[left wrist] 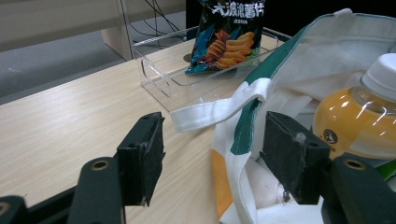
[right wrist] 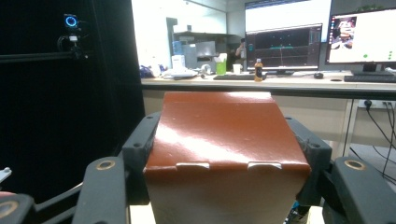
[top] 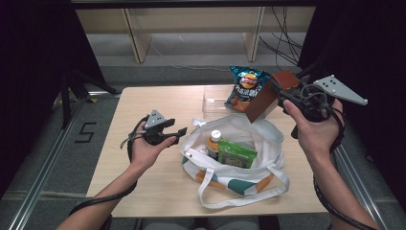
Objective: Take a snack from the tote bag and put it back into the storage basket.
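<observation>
High view: right gripper [top: 279,91] holds a reddish-brown glossy cardboard box [top: 267,96] in the air, tilted, at about 1 o'clock from the white cloth tote bag with green and orange trim [top: 261,139], above its far rim. Bag already holds an orange drink bottle with a white cap [top: 214,142] and a green foil packet [top: 236,153]. Blue crisp packet [top: 247,87] stands in a clear plastic tray [top: 213,101] at 12 o'clock from the bag. Left gripper [top: 180,133] sits at the bag's 9 o'clock, jaws spread, nothing between them.

Left gripper view: its pads [left wrist: 145,156] stand wide apart; the bag's rim and a white handle strap [left wrist: 219,109] lie between and beyond them, not pinched. Bottle at 3 o'clock.

Right gripper view: jaws clamped on the box's two opposite side walls, tab-closed flap end facing the camera.

Handling, my read: box is likely light, thin-walled and hollow, with a slick coating. It'll dent if squeezed hard and slip if gripped loosely. Grip across the narrow faces near a folded edge, where the card is stiffest. The bag is limp; take its rim or strap to keep the mouth open.
</observation>
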`<act>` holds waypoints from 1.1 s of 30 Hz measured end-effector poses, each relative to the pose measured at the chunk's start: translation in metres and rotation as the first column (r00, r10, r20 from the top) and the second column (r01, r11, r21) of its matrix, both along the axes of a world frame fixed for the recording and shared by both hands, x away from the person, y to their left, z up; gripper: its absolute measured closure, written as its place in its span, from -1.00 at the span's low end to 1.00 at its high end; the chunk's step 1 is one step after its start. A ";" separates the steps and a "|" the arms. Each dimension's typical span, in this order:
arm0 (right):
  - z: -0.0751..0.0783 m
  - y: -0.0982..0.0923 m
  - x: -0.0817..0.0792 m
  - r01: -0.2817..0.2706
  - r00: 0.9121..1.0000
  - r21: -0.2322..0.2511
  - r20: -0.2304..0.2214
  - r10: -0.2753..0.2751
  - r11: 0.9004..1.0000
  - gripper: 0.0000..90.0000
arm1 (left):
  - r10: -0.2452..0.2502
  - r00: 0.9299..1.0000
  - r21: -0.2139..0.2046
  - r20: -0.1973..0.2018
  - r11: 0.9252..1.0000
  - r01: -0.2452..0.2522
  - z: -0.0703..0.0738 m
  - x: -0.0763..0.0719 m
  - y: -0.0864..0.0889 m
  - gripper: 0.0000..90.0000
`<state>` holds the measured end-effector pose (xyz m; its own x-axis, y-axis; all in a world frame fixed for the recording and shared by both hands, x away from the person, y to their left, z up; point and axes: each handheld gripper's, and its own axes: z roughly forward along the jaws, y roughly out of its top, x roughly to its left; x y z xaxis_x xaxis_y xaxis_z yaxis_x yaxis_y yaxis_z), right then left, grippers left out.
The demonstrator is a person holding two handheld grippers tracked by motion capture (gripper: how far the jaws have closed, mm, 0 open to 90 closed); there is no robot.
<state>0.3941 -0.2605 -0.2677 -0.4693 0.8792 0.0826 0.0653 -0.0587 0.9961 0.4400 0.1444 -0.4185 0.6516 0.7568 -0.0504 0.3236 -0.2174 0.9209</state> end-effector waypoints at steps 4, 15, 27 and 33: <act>0.002 0.000 0.002 0.002 1.000 0.013 0.013 -0.003 1.000 -0.11 | 0.000 1.000 -0.001 0.001 1.000 0.000 0.000 0.000 0.000 -0.16; 0.007 -0.004 0.008 0.023 0.999 0.018 0.022 -0.023 1.000 -0.11 | 0.003 1.000 -0.002 0.001 1.000 -0.003 0.000 0.000 0.000 -0.16; 0.006 -0.008 0.020 0.052 0.999 0.008 0.008 -0.052 0.999 -0.11 | 0.005 1.000 -0.002 0.001 1.000 -0.005 0.001 0.000 0.001 -0.16; 0.012 -0.010 0.029 0.074 0.997 -0.007 0.017 -0.074 0.997 -0.11 | 0.008 1.000 -0.015 0.007 1.000 -0.008 0.003 0.001 0.004 -0.16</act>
<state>0.4233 -0.2709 -0.2561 -0.4045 0.9120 0.0679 0.0442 -0.0547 0.9975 0.4414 0.1481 -0.4157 0.6456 0.7615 -0.0571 0.3193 -0.2012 0.9260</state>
